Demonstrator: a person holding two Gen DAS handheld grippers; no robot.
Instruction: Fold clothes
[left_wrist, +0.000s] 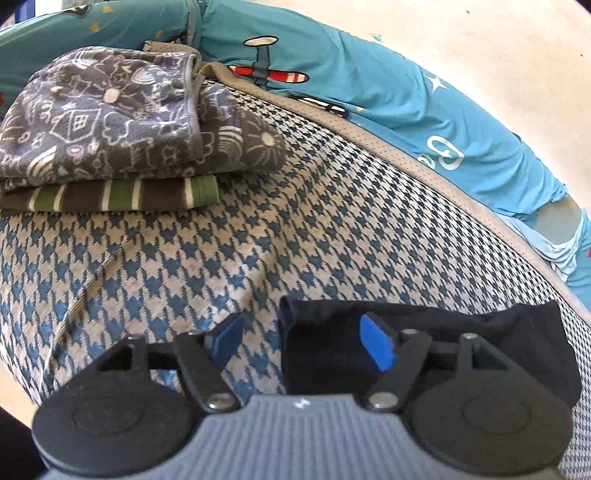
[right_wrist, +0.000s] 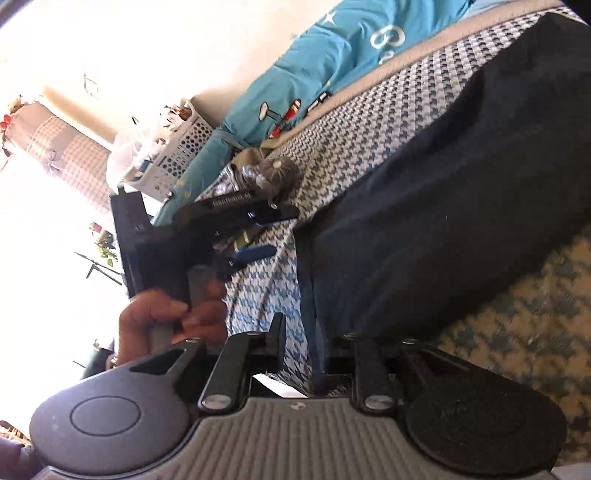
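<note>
Left tongs (left_wrist: 303, 345) open, one black garment (left_wrist: 480, 343) — two folded clothes (left_wrist: 122, 147)

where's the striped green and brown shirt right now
In the left wrist view it lies folded at upper left on the checked blanket, at the bottom of a small stack, directly under the grey patterned cloth: the striped shirt.

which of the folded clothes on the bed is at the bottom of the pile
The green and brown striped garment. It lies flat under the grey doodle-print fleece; the dark navy garment lies apart, by the left gripper.

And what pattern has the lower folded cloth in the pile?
Green, brown and white stripes, best in the left wrist view.
</note>
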